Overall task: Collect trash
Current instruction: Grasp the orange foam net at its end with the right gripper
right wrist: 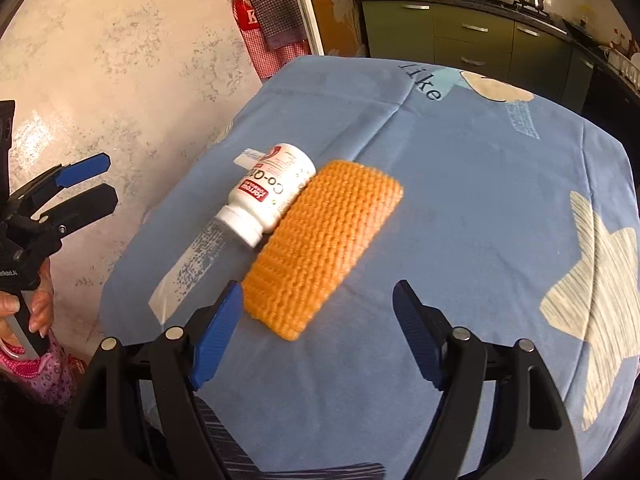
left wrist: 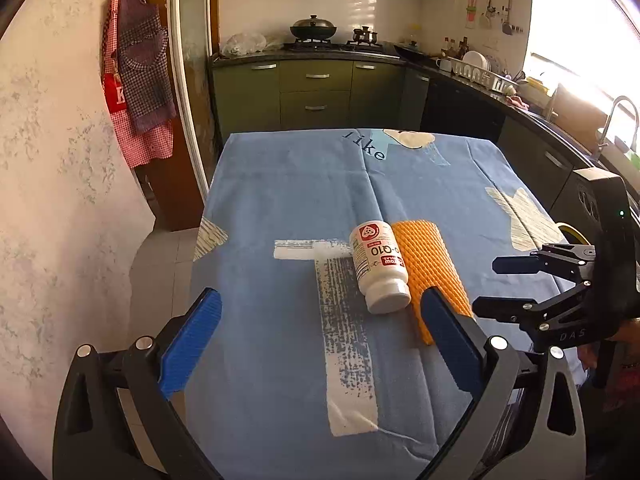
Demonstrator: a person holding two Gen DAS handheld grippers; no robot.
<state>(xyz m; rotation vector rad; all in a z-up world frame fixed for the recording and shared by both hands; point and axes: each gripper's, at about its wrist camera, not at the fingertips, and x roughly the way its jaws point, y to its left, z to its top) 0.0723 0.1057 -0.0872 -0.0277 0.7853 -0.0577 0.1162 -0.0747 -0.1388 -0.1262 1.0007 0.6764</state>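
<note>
A white pill bottle (left wrist: 378,266) lies on its side on the blue tablecloth (left wrist: 280,184), touching an orange foam net sleeve (left wrist: 430,276) that lies flat beside it. My left gripper (left wrist: 320,336) is wide open above the cloth, just short of the bottle, with nothing between its blue pads. In the right wrist view the bottle (right wrist: 268,192) and the sleeve (right wrist: 320,244) lie ahead of my right gripper (right wrist: 318,320), which is open and empty, its left pad close to the sleeve's near end. Each view shows the other gripper at its edge: right gripper (left wrist: 486,286), left gripper (right wrist: 110,178).
A textured wall (left wrist: 60,200) stands left of the table, with aprons (left wrist: 136,80) hanging by a door frame. Green kitchen cabinets (left wrist: 316,92) with a stove and wok stand beyond the far table edge. A counter with a sink tap (left wrist: 620,120) runs along the right. A person's hand (right wrist: 36,304) holds the left gripper.
</note>
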